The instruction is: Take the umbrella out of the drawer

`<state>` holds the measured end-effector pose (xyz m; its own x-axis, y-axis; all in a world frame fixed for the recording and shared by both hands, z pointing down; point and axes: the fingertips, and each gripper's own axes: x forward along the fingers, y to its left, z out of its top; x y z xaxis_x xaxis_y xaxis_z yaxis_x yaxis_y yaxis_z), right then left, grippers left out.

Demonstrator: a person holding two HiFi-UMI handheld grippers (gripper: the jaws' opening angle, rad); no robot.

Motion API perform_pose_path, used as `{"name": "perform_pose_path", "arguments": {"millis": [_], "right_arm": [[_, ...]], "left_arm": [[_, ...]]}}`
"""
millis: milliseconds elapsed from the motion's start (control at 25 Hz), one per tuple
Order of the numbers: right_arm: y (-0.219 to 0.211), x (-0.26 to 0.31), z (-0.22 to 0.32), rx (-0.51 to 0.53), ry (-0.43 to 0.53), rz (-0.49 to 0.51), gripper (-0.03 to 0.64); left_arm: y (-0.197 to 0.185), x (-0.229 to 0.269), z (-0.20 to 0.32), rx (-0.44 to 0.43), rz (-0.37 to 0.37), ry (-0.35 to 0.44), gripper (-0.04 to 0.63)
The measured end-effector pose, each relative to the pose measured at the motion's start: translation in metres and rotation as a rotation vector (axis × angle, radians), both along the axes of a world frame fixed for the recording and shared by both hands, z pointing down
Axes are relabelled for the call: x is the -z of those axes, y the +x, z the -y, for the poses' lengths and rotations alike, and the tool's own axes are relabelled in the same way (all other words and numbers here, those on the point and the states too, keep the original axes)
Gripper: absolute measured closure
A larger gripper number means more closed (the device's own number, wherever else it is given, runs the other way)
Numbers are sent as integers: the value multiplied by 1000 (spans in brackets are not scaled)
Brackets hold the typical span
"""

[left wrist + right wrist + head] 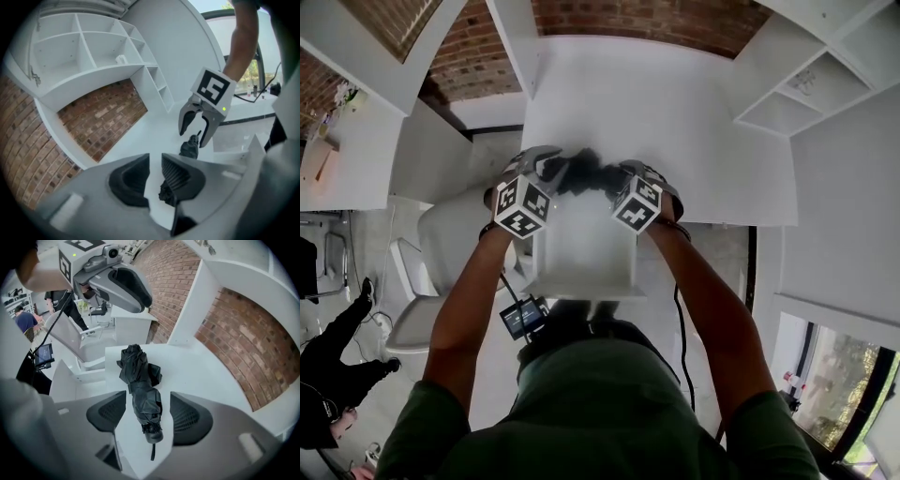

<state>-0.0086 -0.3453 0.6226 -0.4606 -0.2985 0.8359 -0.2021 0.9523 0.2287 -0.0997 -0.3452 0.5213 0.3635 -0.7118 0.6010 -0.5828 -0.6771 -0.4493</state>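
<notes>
You have the folded umbrella (140,390) out of the drawer (581,289) and lying on the white counter (211,376), untouched between your right gripper's (147,397) wide-apart tongs, while your left gripper's (155,159) tongs stand nearly together on nothing, so little seems left.

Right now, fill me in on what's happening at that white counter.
A person with a gripper in each hand is getting a folded black fabric umbrella out of a white drawer, which stands pulled open in front of them. The umbrella already lies on the white countertop. The right gripper hangs over it with jaws wide apart, the umbrella between them but not gripped. The left gripper is near the other end, jaws nearly together with nothing between them.
</notes>
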Motion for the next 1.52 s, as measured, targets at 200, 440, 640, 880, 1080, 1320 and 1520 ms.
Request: {"name": "perform_pose_path", "arguments": {"millis": [200,440,640,880,1080,1320,1520], "right_arm": [[0,70,0,-77,78,206,390],[5,198,-16,-146,215,538,611],[14,283,-46,-141,263,719,611],[29,348,-84,-116,285,825,611],[40,377,-116,-91,298,849,612],[52,399,-147,-75,306,864,611],[58,409,-167,-59,317,862,612]], "left_arm": [[1,54,-10,57,-127,84,577],[-4,132,-33,115,-279,207,592],[-10,187,-59,142,-402,296,592],[-5,245,-98,139,-489,389,592],[2,282,-132,126,-526,452,592],[5,304,-168,129,-550,494,592],[9,311,-191,127,-563,509,592]]}}
